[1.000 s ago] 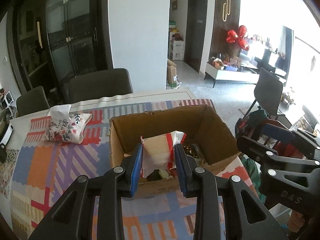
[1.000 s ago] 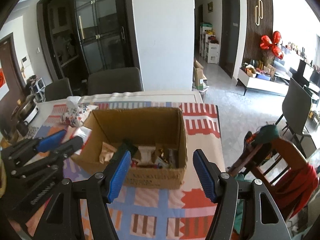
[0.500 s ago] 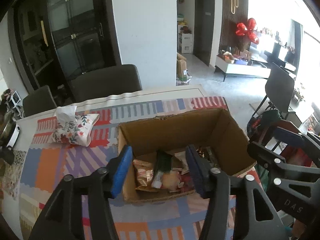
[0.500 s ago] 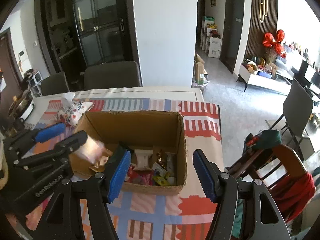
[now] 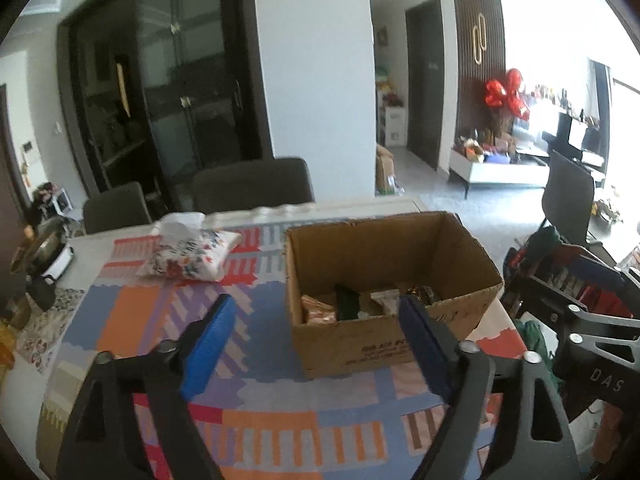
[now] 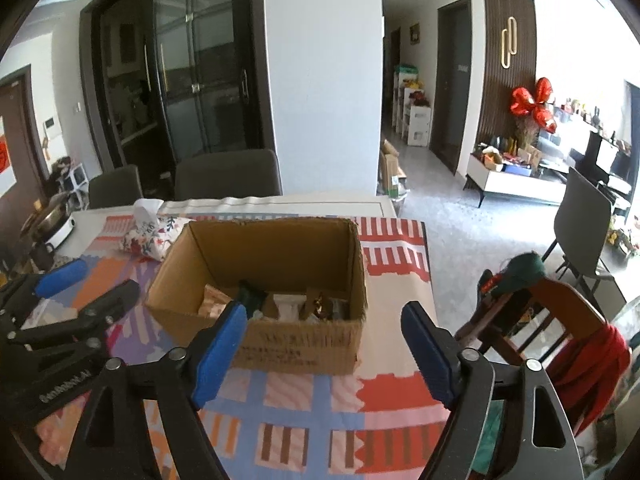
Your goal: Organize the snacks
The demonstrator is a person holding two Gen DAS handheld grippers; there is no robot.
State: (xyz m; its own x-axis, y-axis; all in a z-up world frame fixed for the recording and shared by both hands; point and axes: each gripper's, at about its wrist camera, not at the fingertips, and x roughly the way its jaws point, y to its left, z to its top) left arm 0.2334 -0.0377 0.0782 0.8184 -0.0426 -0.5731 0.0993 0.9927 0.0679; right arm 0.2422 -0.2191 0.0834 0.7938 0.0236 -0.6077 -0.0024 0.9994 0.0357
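An open cardboard box (image 5: 384,344) stands on the patterned tablecloth and holds several snack packets (image 5: 360,306). It also shows in the right wrist view (image 6: 296,344), with the snack packets (image 6: 280,304) inside. My left gripper (image 5: 316,340) is open and empty, held back from the box's near left corner. My right gripper (image 6: 324,348) is open and empty, in front of the box. The left gripper also shows at the left of the right wrist view (image 6: 88,286).
A floral tissue pouch (image 5: 188,256) lies on the tablecloth left of the box. A pot (image 5: 44,248) stands at the table's far left. Dark chairs (image 5: 252,184) stand behind the table. A wooden chair with red cloth (image 6: 560,332) is at the right.
My left gripper let go of a red-and-white snack packet into the box, opened wide and drew back to the left. The right gripper stayed open and nearly still.
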